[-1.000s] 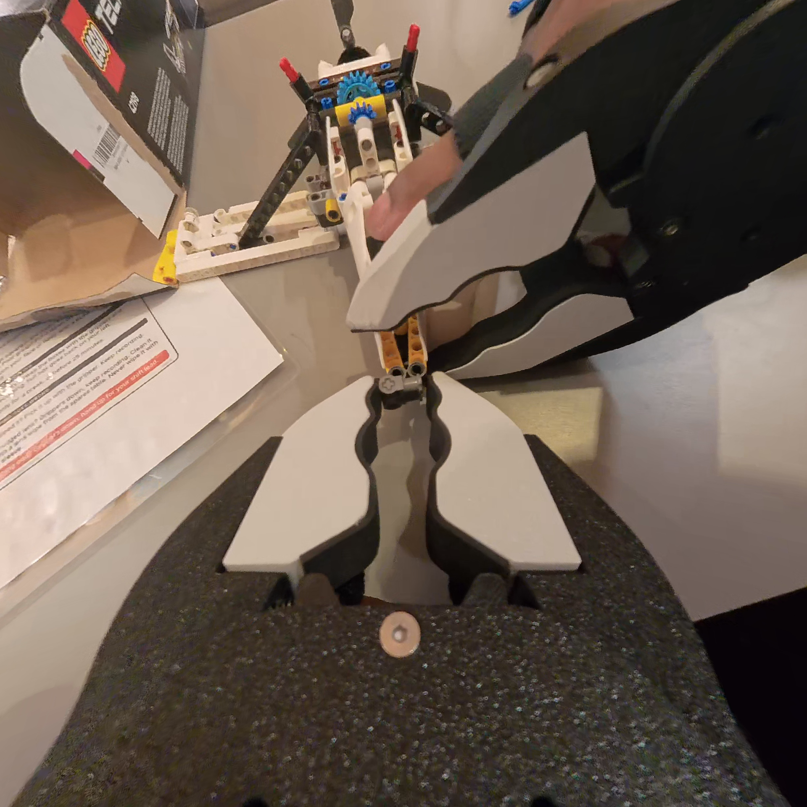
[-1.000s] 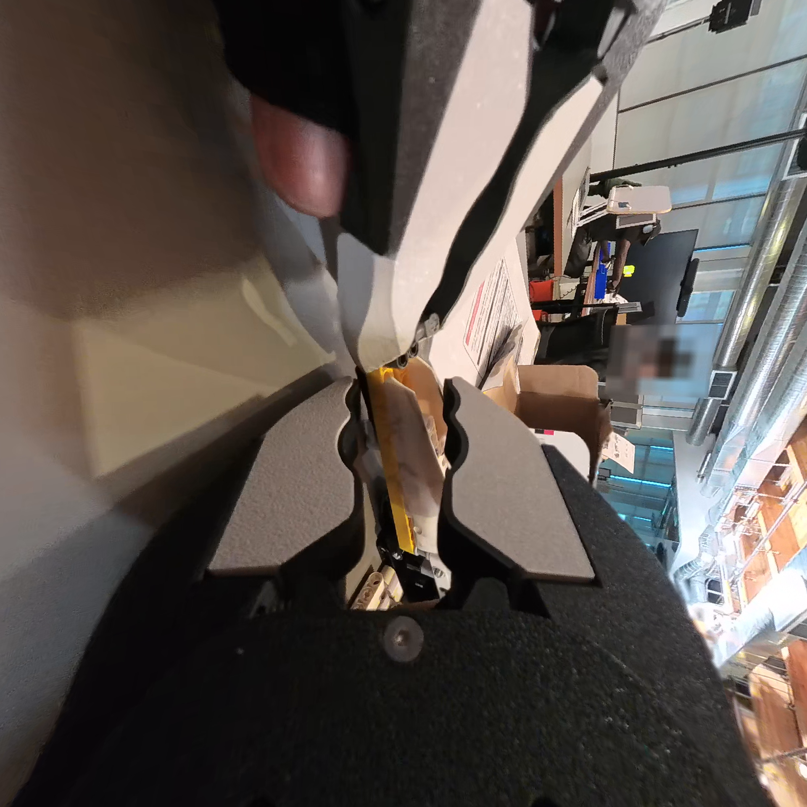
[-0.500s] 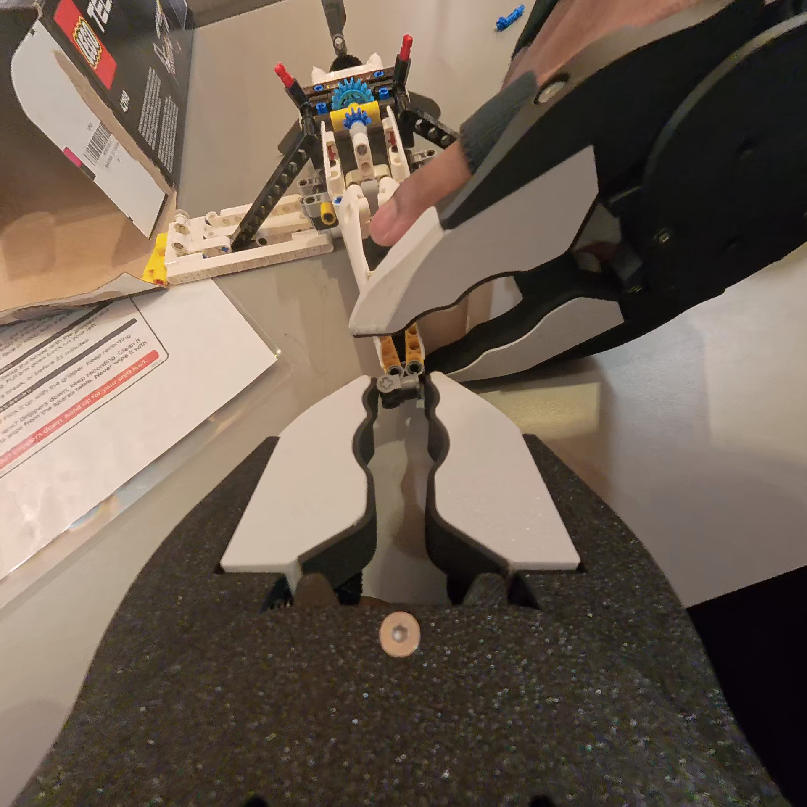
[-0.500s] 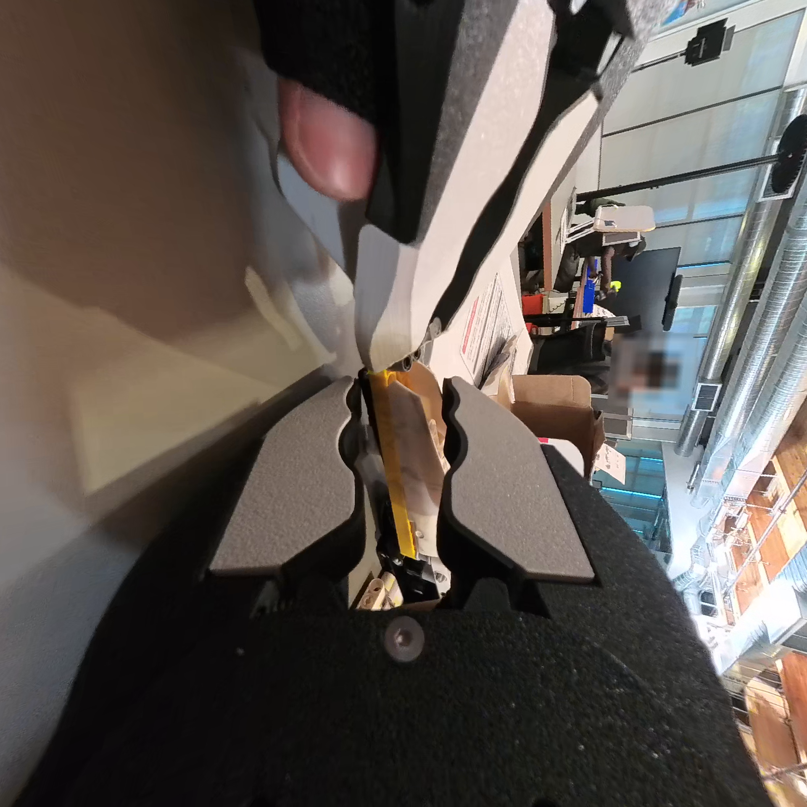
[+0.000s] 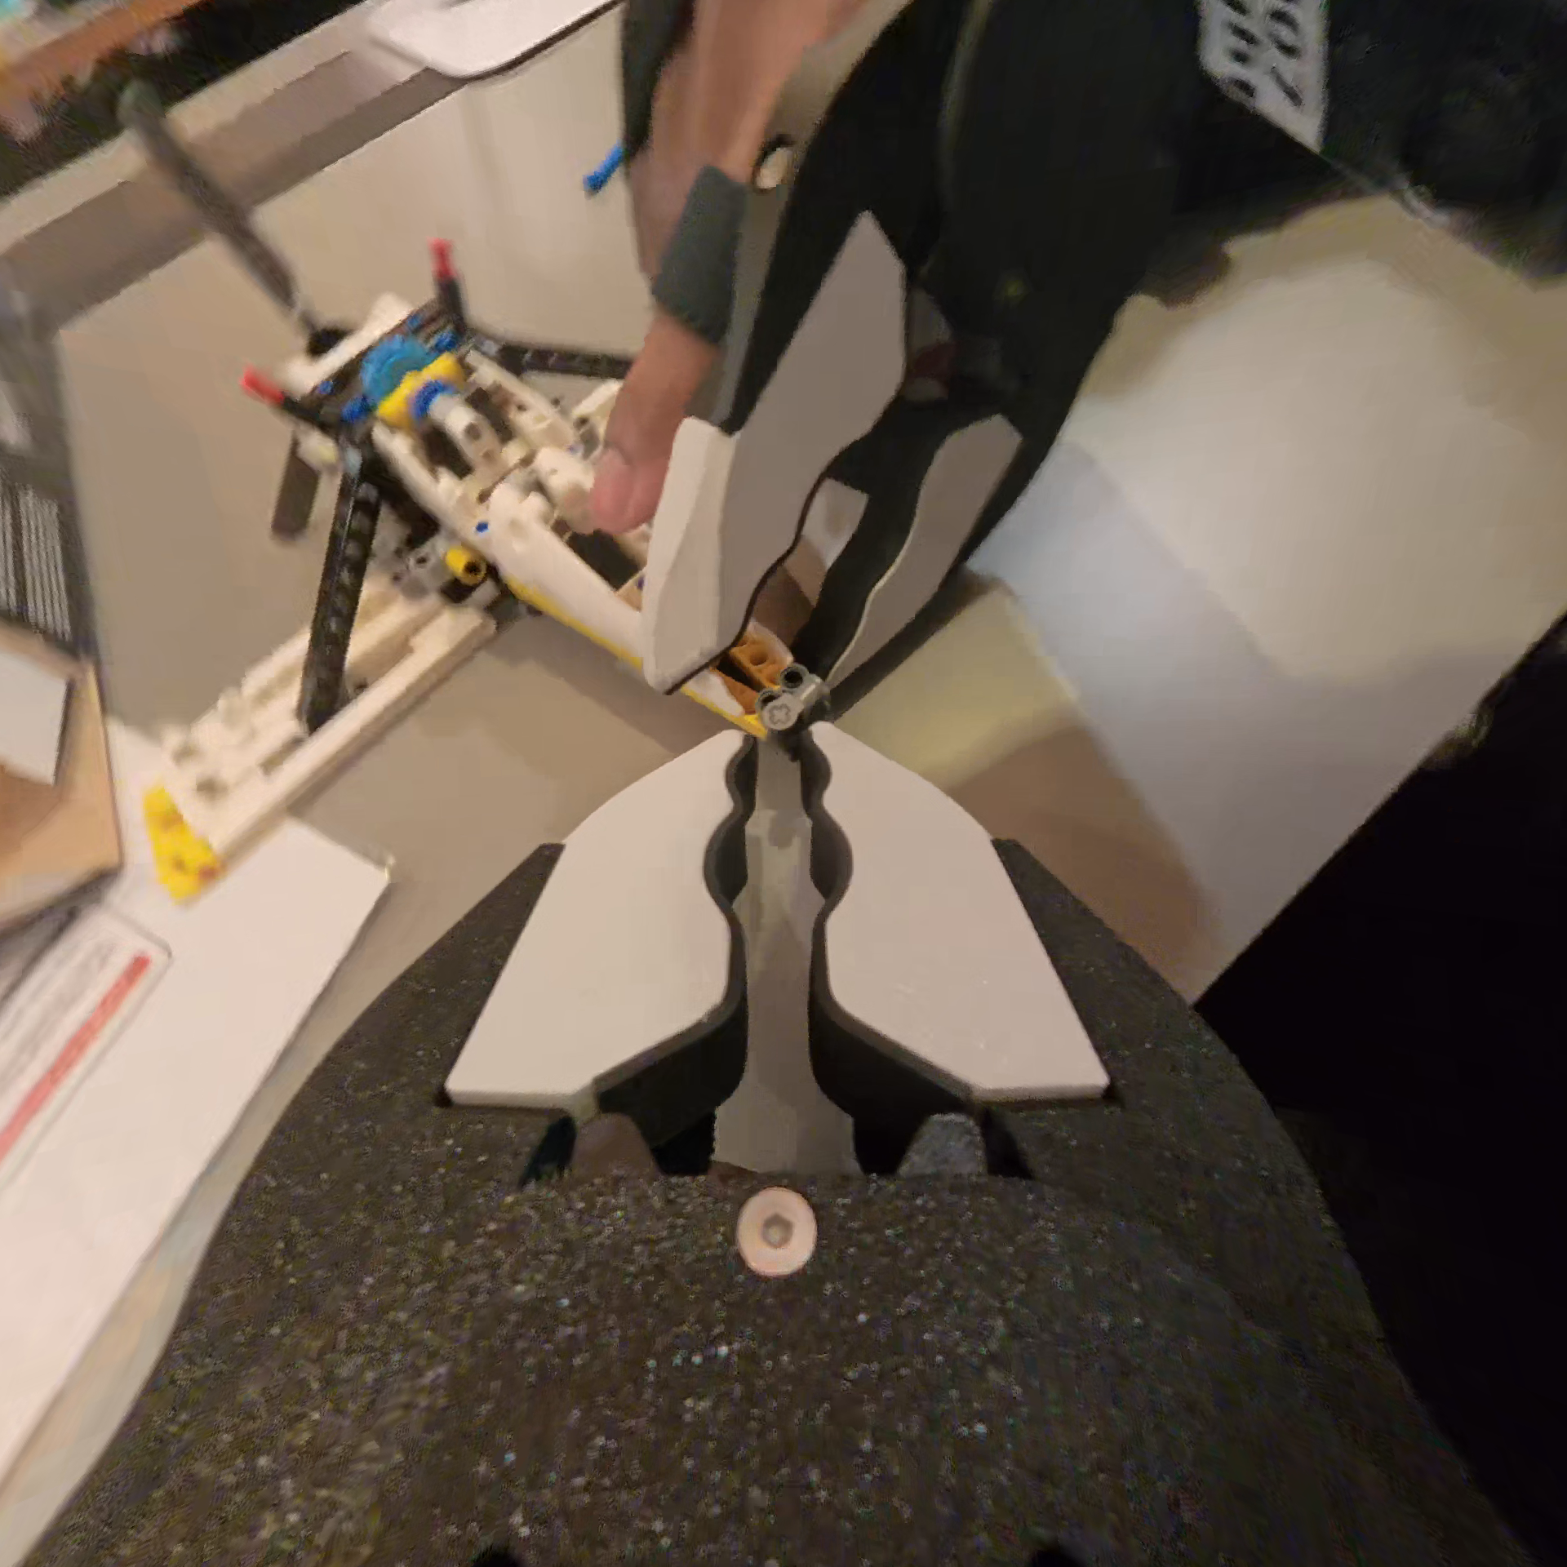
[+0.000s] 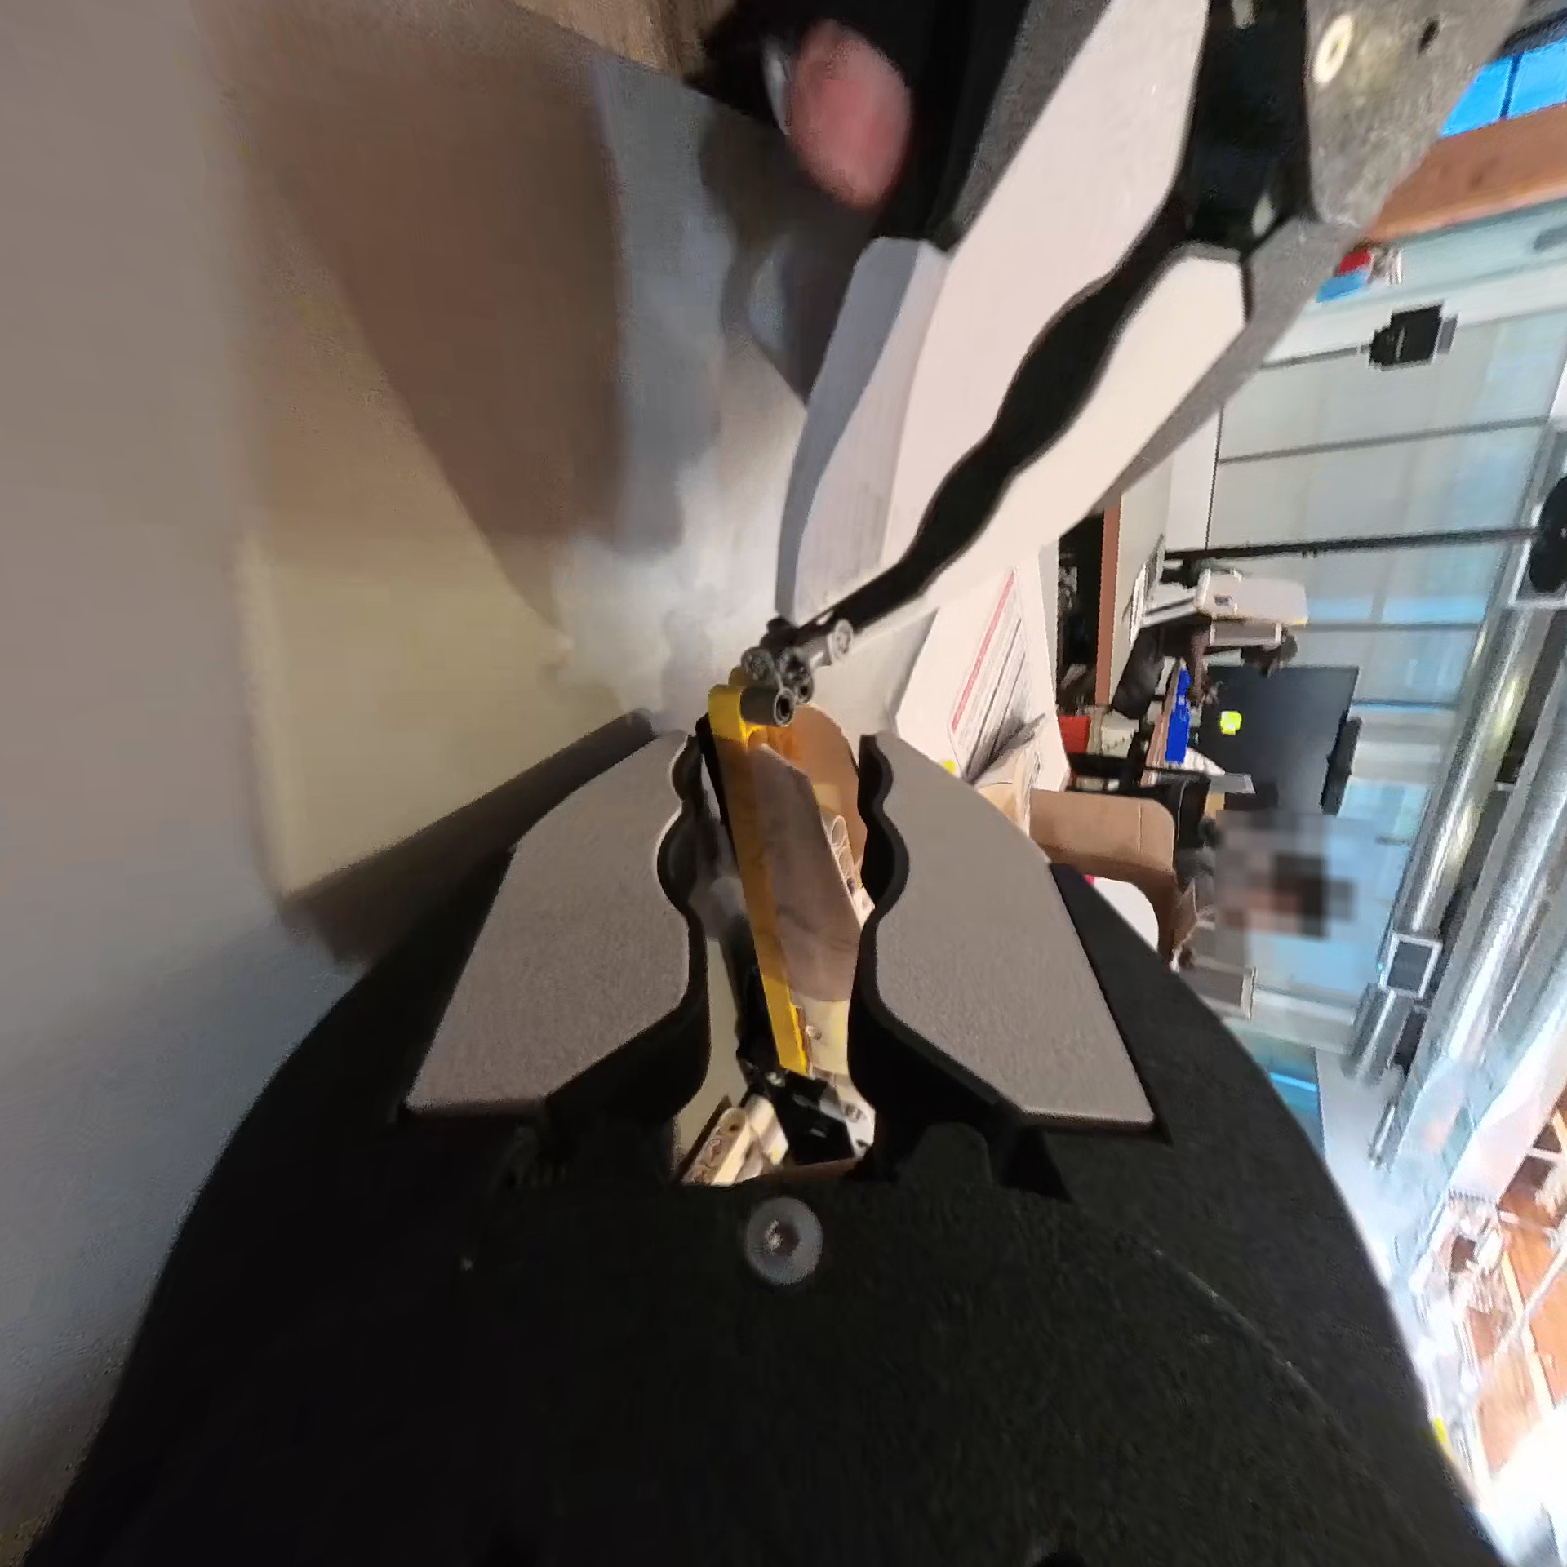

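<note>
Left wrist view — left hand-held gripper (image 5: 778, 736): jaws narrow, tips pinched on a small grey connector piece (image 5: 787, 702) at the near end of the brick-built model (image 5: 475, 475); the contact itself is partly hidden by the tips.
Left wrist view — right hand-held gripper (image 5: 763, 610): comes in from upper right, its grey fingers (image 5: 721, 543) astride the model's white-and-yellow tail boom; a fingertip of the person's hand (image 5: 644, 441) rests beside it.
Left wrist view — hard to make out: the whole frame is motion-blurred; the model's far end shows a blue gear, red-tipped pins and black perforated beams, details smeared.
Left wrist view — surroundings: pale smooth bench (image 5: 1187, 543); white printed sheet (image 5: 170, 975) at left, cut by the edge; cardboard box (image 5: 51, 763) corner only, contents hidden.
Right wrist view — right hand-held gripper (image 6: 780, 746): jaws part-way apart, closed on the yellow-edged boom (image 6: 763, 890), which runs back between the pads.
Right wrist view — left hand-held gripper (image 6: 797, 644): dark tips meet at the grey connector, above the boom's end.
Right wrist view — background: blurred room, brown box (image 6: 1102, 839), contents unseen.
</note>
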Tool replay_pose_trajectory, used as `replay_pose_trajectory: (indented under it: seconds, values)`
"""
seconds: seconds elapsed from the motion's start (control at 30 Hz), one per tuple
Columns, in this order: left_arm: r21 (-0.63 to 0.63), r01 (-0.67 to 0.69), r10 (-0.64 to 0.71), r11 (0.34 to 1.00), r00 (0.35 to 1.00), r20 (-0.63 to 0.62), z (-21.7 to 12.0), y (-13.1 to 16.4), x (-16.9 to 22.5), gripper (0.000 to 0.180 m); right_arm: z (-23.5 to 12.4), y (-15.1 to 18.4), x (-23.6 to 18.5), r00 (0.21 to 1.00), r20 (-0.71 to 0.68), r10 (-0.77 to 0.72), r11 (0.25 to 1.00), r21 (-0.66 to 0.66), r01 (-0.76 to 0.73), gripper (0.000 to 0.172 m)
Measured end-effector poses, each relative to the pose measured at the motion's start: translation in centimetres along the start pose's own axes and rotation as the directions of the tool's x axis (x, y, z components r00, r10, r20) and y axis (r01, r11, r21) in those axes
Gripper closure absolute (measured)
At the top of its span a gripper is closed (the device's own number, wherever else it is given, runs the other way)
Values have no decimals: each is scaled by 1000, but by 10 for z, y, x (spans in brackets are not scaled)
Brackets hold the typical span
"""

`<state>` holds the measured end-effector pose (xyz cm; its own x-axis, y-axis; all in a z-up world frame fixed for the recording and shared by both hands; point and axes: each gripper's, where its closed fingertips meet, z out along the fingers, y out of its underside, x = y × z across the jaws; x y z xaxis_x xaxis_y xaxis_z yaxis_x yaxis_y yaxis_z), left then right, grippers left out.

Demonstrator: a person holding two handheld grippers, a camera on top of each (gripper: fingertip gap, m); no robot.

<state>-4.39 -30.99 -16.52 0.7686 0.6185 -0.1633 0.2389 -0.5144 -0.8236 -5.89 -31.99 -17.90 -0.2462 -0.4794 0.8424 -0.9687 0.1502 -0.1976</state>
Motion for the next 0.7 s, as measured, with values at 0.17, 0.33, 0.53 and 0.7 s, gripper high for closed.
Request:
replay_pose_trajectory:
  seconds: [0.17, 0.33, 0.53, 0.7]
  values:
    - [76, -208, 219, 975, 961, -170, 9, -13, 20, 164, -19, -4, -12, 1000, 18, -25, 999, 40, 24, 136]
    - [173, -222, 266, 960, 918, -295, 19, -23, 33, 168, -27, -5, -16, 1000, 12, -18, 999, 51, 17, 136]
    - [188, -264, 311, 946, 903, -296, 23, -25, 34, 172, -30, -5, -17, 1000, -5, -10, 997, 70, 11, 135]
    - [214, -257, 312, 942, 906, -284, 20, -27, 32, 172, -37, -15, -13, 997, -80, -13, 991, 129, 24, 135]
